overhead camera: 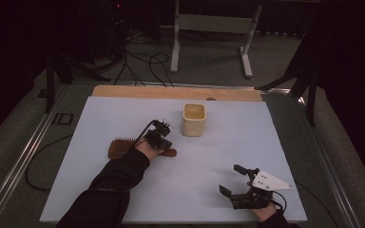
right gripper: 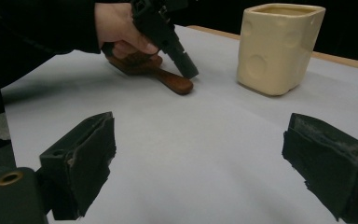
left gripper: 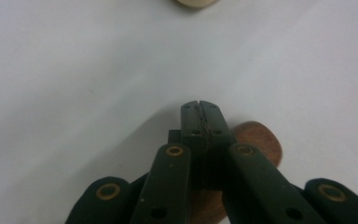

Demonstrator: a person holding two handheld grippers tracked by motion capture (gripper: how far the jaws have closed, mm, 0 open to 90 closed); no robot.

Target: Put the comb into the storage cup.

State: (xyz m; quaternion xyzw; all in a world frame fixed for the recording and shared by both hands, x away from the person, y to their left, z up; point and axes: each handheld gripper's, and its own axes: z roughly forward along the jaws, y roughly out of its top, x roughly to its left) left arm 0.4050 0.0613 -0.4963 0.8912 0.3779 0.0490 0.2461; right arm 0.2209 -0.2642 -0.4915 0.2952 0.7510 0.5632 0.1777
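Two hand-held grippers were out: the left hand-held gripper (left gripper: 200,106) had its jaws pressed together over the brown wooden hairbrush (overhead camera: 123,148) (handle poking out), near a cream square ceramic cup (overhead camera: 194,119); the right hand-held gripper (overhead camera: 233,179) sat wide open above the white worktop (overhead camera: 218,156).

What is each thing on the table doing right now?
Left gripper: jaws shut together, above the brush handle, gripping nothing.
Right gripper: jaws wide open, empty.
Wooden hairbrush: lying flat on the white sheet.
Cream cup: standing upright, nothing touching it.
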